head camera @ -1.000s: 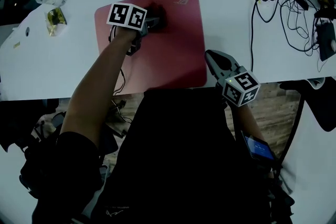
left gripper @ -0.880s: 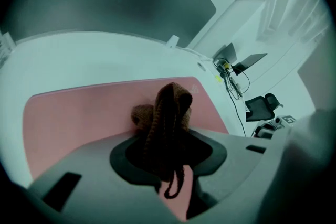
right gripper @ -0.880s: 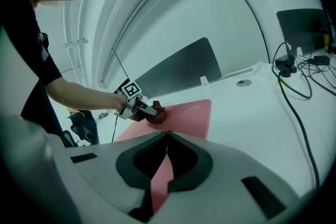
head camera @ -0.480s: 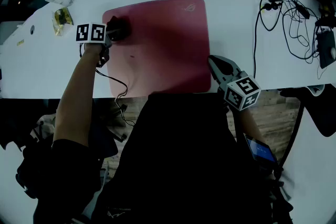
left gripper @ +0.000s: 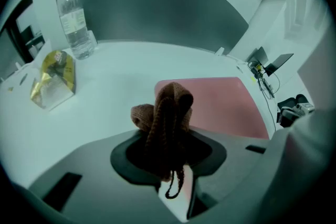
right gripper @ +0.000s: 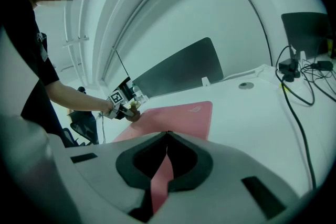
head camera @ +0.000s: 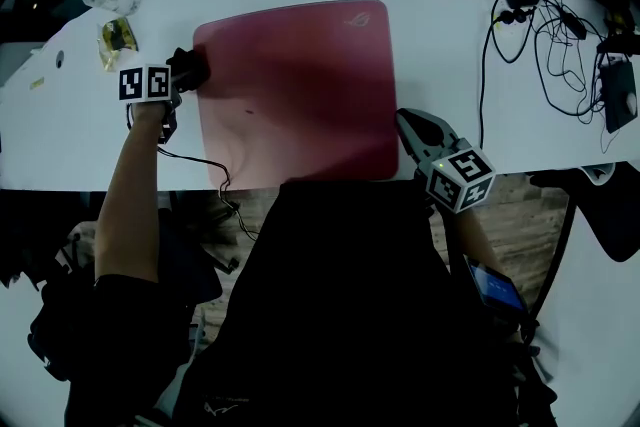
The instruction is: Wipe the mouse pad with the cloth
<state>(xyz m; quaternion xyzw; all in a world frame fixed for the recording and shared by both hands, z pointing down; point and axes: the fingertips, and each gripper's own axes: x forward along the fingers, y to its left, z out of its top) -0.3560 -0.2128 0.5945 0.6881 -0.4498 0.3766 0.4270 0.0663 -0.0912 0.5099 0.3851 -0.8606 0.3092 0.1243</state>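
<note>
Left tool (head camera: 182, 73) clenched on the cloth (head camera: 192, 67). From the left gripper view the cloth (left gripper: 167, 107) is brown, coarse ribbed knit, bunched into a soft lump between the jaws, with a thin loop of yarn dangling. It sits at the left edge of the mouse pad (head camera: 300, 85), near the far corner, partly over the white surface (head camera: 90, 135).

Pad is a matte pink-red rectangle with rounded corners and a faint logo at its far right corner; it lies flat.

Right tool (head camera: 412, 125) clenched on nothing, jaw tips meeting, at the pad's near right corner. I cannot tell whether it touches the pad.

Beyond the cloth: a clear plastic water bottle (left gripper: 73, 18), upright, and a crinkled yellow foil packet (left gripper: 52, 78). Black cables (head camera: 560, 15) tangle at far right.
</note>
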